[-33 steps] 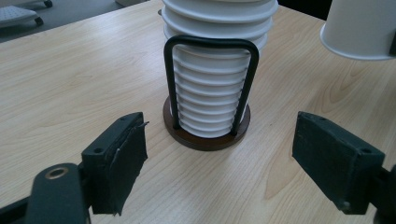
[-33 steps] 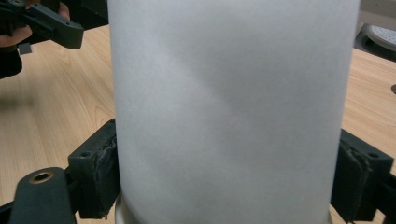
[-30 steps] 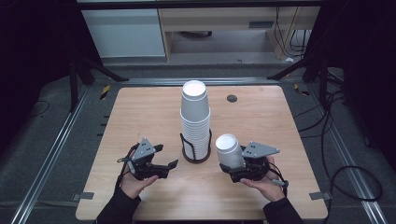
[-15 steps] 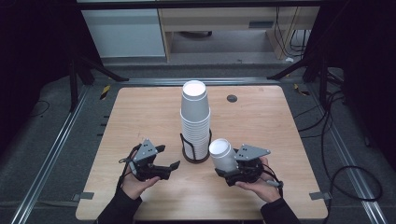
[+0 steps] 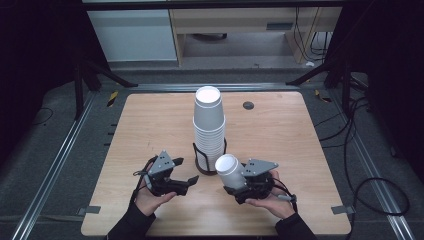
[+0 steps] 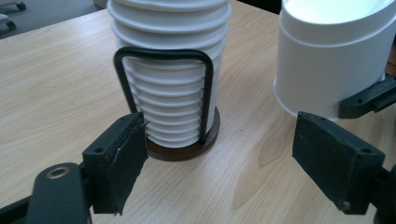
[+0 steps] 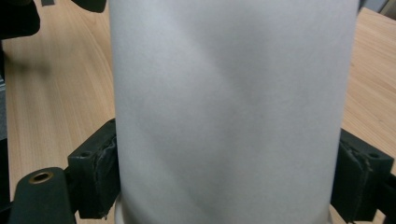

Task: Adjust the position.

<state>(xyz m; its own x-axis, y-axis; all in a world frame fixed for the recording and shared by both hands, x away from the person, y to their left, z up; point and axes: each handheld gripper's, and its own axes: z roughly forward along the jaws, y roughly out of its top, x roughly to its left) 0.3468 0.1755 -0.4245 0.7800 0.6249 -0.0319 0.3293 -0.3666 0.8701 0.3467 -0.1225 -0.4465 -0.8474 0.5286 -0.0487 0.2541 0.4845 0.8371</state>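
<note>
The right claw (image 5: 235, 186) is clamped on a single white cup (image 5: 230, 170), held tilted just right of the cup stack (image 5: 209, 127) in its wire holder (image 5: 209, 159); the left claw (image 5: 180, 184) waits released, left of the stack. To finish well, I'd keep the grip gentle and set the cup down level. Beneath the stack is a pale wooden tabletop (image 5: 280, 135); beyond it, dark floor and cables.

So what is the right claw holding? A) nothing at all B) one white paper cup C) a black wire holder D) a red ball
B: the right claw has its jaws pressed against both sides of a single white paper cup, while the tall stack of white paper cups stands in its black wire holder.
</note>
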